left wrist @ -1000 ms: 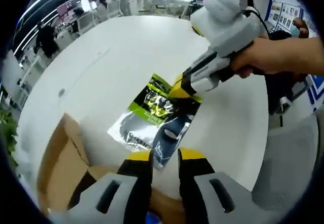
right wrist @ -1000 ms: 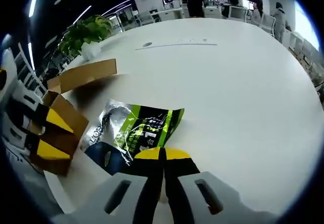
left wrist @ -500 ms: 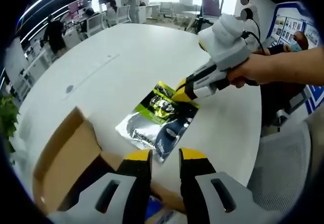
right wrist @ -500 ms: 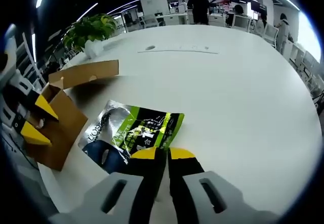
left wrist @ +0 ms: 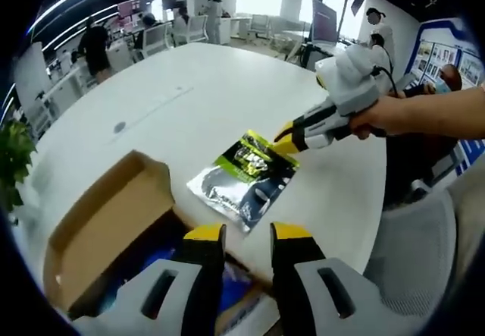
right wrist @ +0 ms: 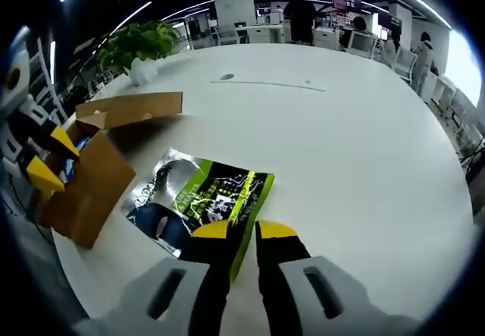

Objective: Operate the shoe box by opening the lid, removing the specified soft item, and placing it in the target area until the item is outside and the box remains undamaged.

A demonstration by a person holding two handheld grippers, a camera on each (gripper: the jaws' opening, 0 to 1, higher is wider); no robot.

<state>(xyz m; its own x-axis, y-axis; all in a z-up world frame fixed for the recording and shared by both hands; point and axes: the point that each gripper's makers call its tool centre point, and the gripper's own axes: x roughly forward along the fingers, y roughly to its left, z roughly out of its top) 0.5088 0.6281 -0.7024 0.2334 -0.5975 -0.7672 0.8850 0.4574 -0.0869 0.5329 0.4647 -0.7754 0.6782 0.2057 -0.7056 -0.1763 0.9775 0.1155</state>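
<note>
The green-and-silver pouch [right wrist: 198, 201] is laid flat on the white worktop [right wrist: 356, 146] beside the open cardboard shoe box [left wrist: 106, 230]; right tongs [right wrist: 244, 231] and left tongs [left wrist: 246, 233] are both parted, nothing held.

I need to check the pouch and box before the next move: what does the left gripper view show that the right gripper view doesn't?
Left gripper view: the open brown cardboard shoe box's interior with something blue inside, and a person's hand holding the right gripper. Right gripper view: a green potted plant past the box. Both share the round white table and the flat green-and-silver foil pouch, lying outside the box.
</note>
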